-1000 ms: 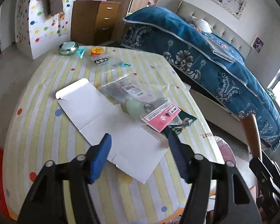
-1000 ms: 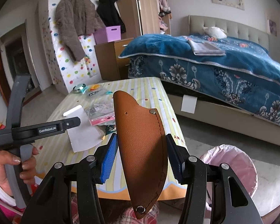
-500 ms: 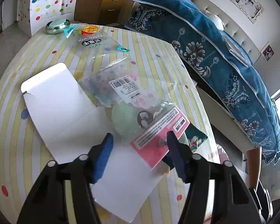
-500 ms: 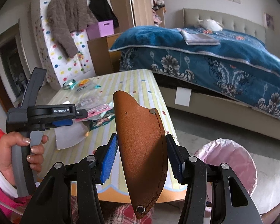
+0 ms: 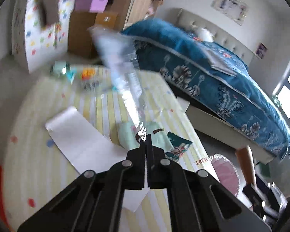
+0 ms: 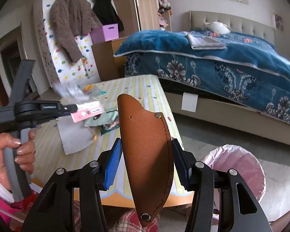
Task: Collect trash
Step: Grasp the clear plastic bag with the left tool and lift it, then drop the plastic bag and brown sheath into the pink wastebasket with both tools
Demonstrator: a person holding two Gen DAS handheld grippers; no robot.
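My left gripper (image 5: 146,141) is shut on a clear plastic packet with a pink label (image 5: 123,73) and holds it lifted above the striped table (image 5: 38,104). In the right wrist view the left gripper (image 6: 75,107) shows at the left with the pink-labelled packet (image 6: 88,110) in its tips. My right gripper (image 6: 146,162) is shut on a brown leather sheath (image 6: 147,150), held upright over the table's near edge. A bin with a pink liner (image 6: 239,164) stands on the floor to the right; it also shows in the left wrist view (image 5: 224,170).
On the table lie a white flattened carton (image 5: 81,141), a pale green packet (image 5: 129,135), a dark green wrapper (image 5: 176,147) and small items at the far end (image 5: 87,73). A bed with a blue cover (image 6: 222,63) stands to the right.
My left gripper has closed on the pink-labelled packet and lifted it off the table, its view now blurred. My right gripper still holds the sheath, almost unmoved.
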